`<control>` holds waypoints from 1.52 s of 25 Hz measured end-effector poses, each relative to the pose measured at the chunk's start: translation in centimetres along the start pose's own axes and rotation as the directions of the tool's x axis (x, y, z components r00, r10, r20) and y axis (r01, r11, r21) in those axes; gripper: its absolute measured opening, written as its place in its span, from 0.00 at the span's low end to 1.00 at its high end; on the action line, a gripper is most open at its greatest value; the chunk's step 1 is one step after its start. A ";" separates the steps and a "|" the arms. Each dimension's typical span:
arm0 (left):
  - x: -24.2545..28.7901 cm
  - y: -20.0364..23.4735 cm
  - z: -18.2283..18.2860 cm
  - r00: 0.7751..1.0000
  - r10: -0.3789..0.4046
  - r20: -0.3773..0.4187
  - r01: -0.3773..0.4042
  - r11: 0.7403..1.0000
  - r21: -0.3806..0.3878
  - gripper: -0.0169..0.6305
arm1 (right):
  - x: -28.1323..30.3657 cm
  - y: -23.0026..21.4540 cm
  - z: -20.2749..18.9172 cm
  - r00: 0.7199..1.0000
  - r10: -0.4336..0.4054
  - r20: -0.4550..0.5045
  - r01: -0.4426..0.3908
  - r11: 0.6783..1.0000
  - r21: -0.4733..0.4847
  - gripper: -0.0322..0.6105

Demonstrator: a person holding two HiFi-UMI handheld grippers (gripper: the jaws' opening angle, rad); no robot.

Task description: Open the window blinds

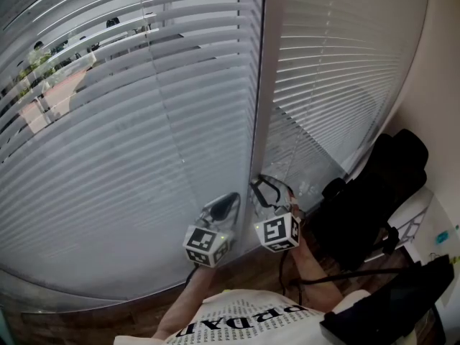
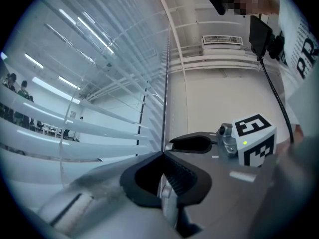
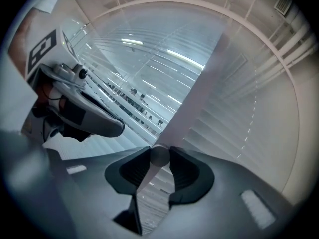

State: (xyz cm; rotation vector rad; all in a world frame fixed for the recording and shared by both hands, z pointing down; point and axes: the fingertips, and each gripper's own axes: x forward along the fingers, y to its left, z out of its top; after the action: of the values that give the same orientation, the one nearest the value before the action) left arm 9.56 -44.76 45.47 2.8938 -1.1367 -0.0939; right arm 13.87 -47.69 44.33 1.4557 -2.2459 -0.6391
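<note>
The white post (image 1: 264,85) splits the window, and I count two blinds against it. The left blind (image 1: 129,157) hangs on the post's left. Its upper slats are tilted enough to let trees and buildings show through in strips. The right blind (image 1: 338,70) hangs on the post's right, and its slats lie flat and closed. Both are lowered.

I hold two tongs, both low down near the foot of the post and close beside each other. Each carries one marker cube: the left cube (image 1: 207,244) lies just left of the post's line and the right cube (image 1: 278,232) just right of it.

My left tongs (image 2: 162,153) sit just left of the post, with the jaw tips brought together. One pale rod-like piece (image 2: 167,200) shows in the hollow behind the tips. I cannot tell whether the pads pinch it.

My right tongs (image 3: 159,149) point at the post. Their jaws stand a little apart and are closed against one round pale knob (image 3: 159,157), with a pad touching it on either side.

One black bag (image 1: 381,185) sits well to the right of the post, below the right blind.
</note>
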 end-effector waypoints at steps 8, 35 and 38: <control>-0.2 -0.2 0.2 1.000 -0.003 0.004 0.003 1.000 0.006 0.01 | -0.2 -0.2 0.0 1.000 0.010 0.014 -0.013 0.984 0.178 0.26; -0.1 -0.3 -0.1 1.000 -0.011 -0.004 0.011 1.000 0.004 0.01 | 0.1 -1.0 -0.7 0.997 0.014 0.073 -0.053 0.824 0.565 0.26; -0.2 -0.4 0.2 1.000 -0.013 0.000 0.013 1.000 0.008 0.01 | -0.2 -0.9 -0.4 0.999 0.021 0.039 -0.035 0.914 0.404 0.26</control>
State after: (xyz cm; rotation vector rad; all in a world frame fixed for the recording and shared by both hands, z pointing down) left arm 9.67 -44.37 45.29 2.9082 -1.1213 -0.0895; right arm 14.79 -47.87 44.13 1.6003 -2.5275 -0.1901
